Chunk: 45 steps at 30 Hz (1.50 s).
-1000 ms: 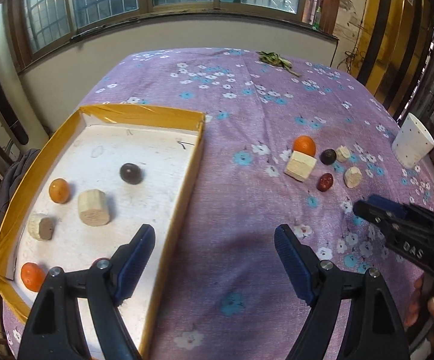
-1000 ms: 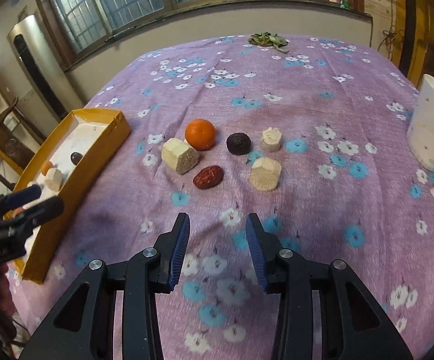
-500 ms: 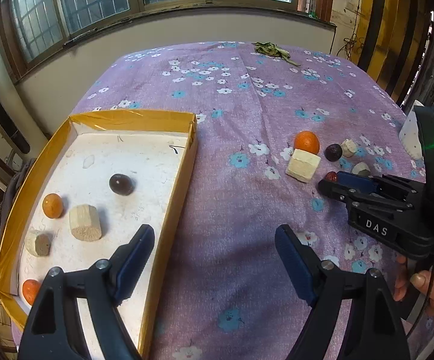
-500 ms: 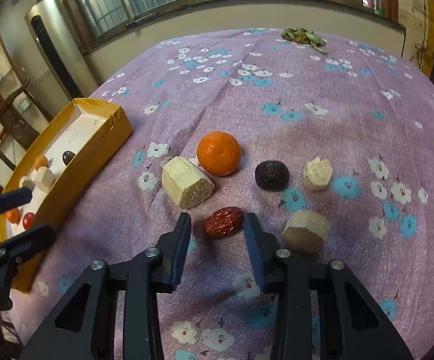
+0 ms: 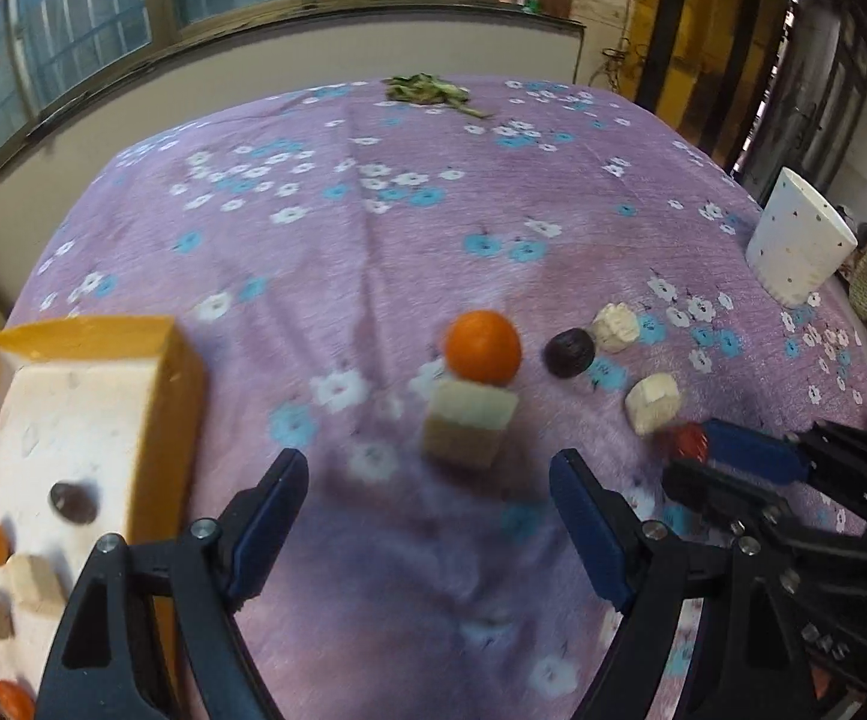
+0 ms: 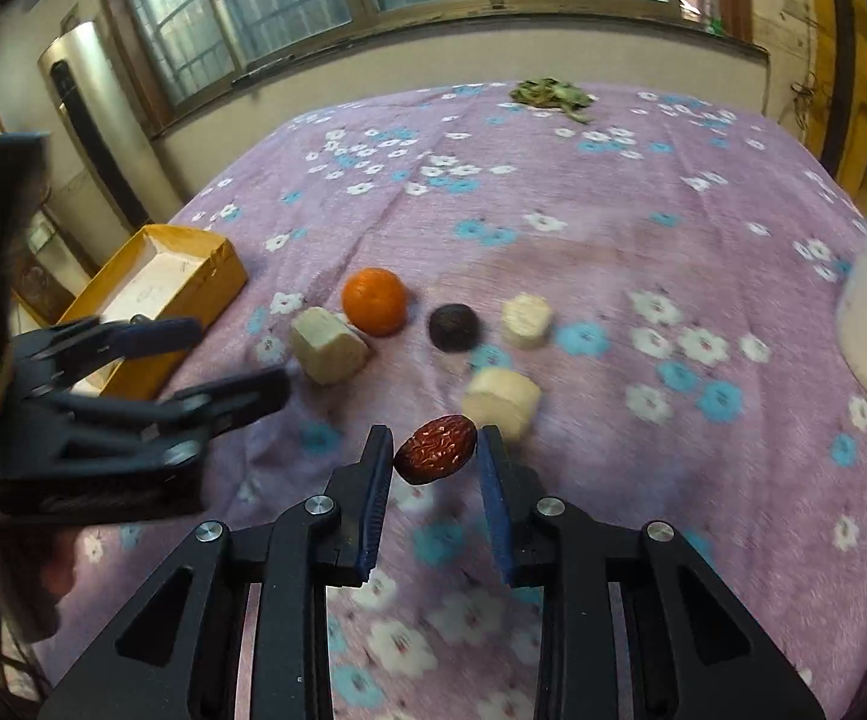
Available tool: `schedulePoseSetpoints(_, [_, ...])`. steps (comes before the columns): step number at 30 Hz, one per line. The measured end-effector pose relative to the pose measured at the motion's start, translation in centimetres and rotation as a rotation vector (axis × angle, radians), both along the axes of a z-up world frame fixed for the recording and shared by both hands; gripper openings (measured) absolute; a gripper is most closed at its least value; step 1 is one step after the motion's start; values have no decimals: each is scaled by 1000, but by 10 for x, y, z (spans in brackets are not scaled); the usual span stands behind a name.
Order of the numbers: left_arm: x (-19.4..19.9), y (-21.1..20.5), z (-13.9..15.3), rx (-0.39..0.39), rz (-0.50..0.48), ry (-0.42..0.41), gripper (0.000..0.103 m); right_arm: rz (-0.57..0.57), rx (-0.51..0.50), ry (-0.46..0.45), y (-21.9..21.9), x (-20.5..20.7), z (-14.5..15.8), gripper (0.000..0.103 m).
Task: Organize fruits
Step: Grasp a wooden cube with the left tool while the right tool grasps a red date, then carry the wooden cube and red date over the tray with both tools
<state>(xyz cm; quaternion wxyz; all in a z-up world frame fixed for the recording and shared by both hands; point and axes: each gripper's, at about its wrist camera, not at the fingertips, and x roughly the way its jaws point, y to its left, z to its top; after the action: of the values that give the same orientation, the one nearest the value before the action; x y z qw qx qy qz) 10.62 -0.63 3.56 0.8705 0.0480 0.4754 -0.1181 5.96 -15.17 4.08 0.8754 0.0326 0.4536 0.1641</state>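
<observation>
Right gripper (image 6: 435, 456) pinches a red date (image 6: 435, 449) between its pads, above the purple floral tablecloth (image 6: 583, 228) toward its near edge. Left gripper (image 5: 427, 501), jaws spread and empty, hovers before a pale block (image 5: 468, 423) and an orange (image 5: 483, 347). Yellow-rimmed tray (image 5: 178, 372) at the left edge.

Daylight comes in through the windows (image 6: 289, 6) at the back, pretty dim indoors. Heavy fisheye bend with dark corners, and motion blur smears the tablecloth (image 5: 373, 276).
</observation>
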Motion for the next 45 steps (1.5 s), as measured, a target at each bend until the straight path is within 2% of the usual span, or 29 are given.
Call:
schedulePoseSetpoints(2, [6, -10, -3, -6, -36, -3, 78, -20, 13, 9, -8, -2, -1, 28])
schedulePoseSetpoints(4, [11, -17, -9, 10, -62, -2, 63, -34, 21, 16, -13, -4, -1, 28])
schedulePoseSetpoints(6, [16, -21, -16, 21, -71, 13, 39, -47, 30, 21, -17, -6, -2, 28])
schedulePoseSetpoints(7, [17, -20, -19, 25, -66, 13, 38, -52, 31, 20, -18, -7, -1, 28])
schedulePoseSetpoints(12, [13, -6, -18, -75, -43, 35, 37, -66, 26, 6, -19, -13, 3, 28])
schedulePoseSetpoints(20, [-23, 11, -6, -103, -26, 32, 37, -51, -14, -11, -6, -30, 8, 28])
schedulePoseSetpoints(24, [-41, 24, 2, -142, -14, 27, 37, -41, -31, -18, 3, -40, 10, 28])
schedulePoseSetpoints(35, [-70, 69, 22, -145, 45, -12, 37, -4, -32, -8, 40, -50, 15, 28])
schedulePoseSetpoints(45, [-79, 121, 35, -163, 110, -42, 37, 93, -29, -35, 110, -39, 30, 28])
